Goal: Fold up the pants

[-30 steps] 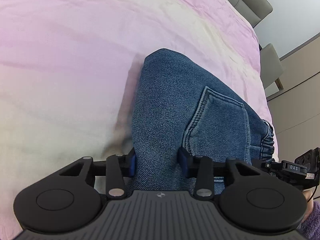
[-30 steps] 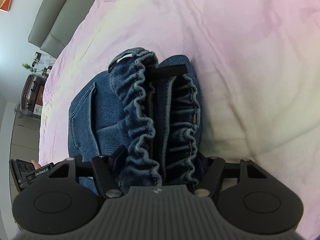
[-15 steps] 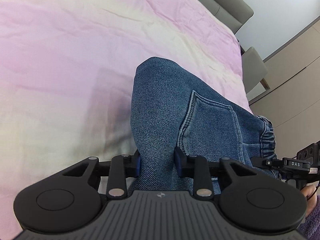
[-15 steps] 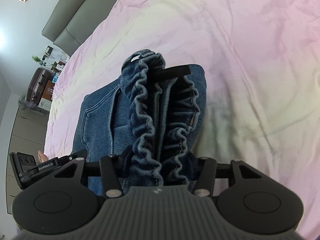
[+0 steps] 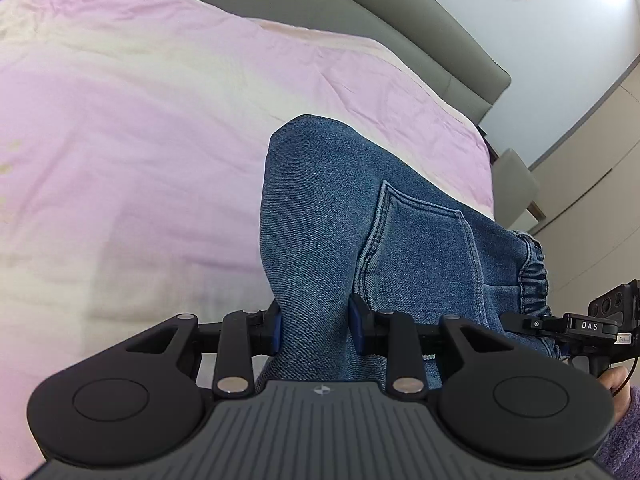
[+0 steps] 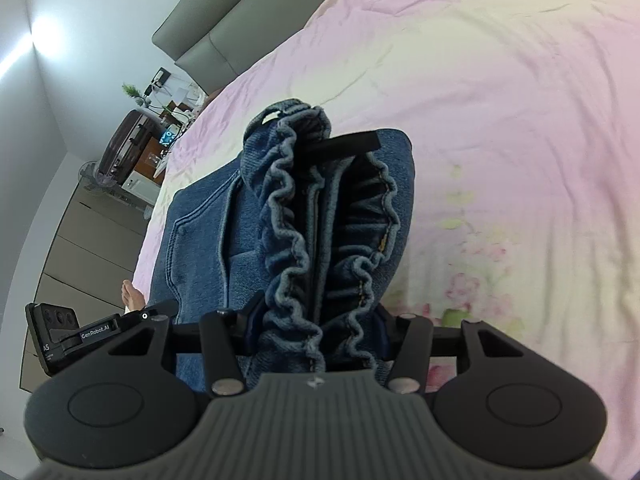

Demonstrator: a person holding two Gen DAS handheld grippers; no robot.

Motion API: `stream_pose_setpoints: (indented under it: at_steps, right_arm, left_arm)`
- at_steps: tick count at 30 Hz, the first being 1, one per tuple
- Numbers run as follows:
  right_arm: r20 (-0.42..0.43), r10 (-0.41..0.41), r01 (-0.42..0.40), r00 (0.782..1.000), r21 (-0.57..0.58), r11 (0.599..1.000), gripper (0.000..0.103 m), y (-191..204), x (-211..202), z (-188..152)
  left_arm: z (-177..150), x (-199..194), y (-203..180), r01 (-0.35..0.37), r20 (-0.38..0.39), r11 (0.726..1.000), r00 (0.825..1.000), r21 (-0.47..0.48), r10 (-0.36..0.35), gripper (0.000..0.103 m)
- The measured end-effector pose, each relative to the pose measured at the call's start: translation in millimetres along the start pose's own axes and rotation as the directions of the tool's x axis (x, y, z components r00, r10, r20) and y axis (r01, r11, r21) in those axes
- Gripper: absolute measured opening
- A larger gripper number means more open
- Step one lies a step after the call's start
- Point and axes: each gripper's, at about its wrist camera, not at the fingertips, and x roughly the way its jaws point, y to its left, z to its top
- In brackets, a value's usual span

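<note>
The folded blue denim pants (image 5: 360, 232) hang above the pink bedsheet (image 5: 140, 120), their long axis running between the grippers, elastic waistband toward the right gripper (image 6: 316, 332). The left gripper (image 5: 316, 326) clamps the folded end and the right clamps the gathered waistband. Since a second ago, the bundle has been lifted and the grey headboard (image 5: 360, 12) has come into view.

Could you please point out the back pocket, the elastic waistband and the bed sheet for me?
back pocket (image 5: 420, 248), left wrist view, middle of the patch.
elastic waistband (image 6: 288, 216), right wrist view, ruffled left edge.
bed sheet (image 5: 140, 128), left wrist view, bare pink area.
</note>
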Motion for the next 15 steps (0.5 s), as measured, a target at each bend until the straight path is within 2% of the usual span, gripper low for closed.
stream_pose_setpoints:
  at_steps: [3, 9, 15]
  right_arm:
    - [-0.011, 0.031, -0.031, 0.999, 0.003, 1.000, 0.048, 22.9, 29.0, 1.8]
    - [-0.034, 0.083, -0.082, 0.996, 0.033, 0.996, 0.048, 49.1, 94.6, 4.4]
    - [-0.061, 0.088, -0.084, 0.994, 0.063, 0.994, 0.048, 56.4, 155.5, 7.1]
  left_arm:
    - [6.8, 20.1, 8.3, -0.036, 0.001, 0.999, 0.999, 0.013, 0.036, 0.034]
    - [30.0, -1.5, 36.1, -0.101, -0.003, 0.995, 0.995, 0.015, 0.101, 0.035]
    - [45.8, 7.7, 63.8, -0.132, -0.032, 0.991, 0.991, 0.012, 0.133, 0.035]
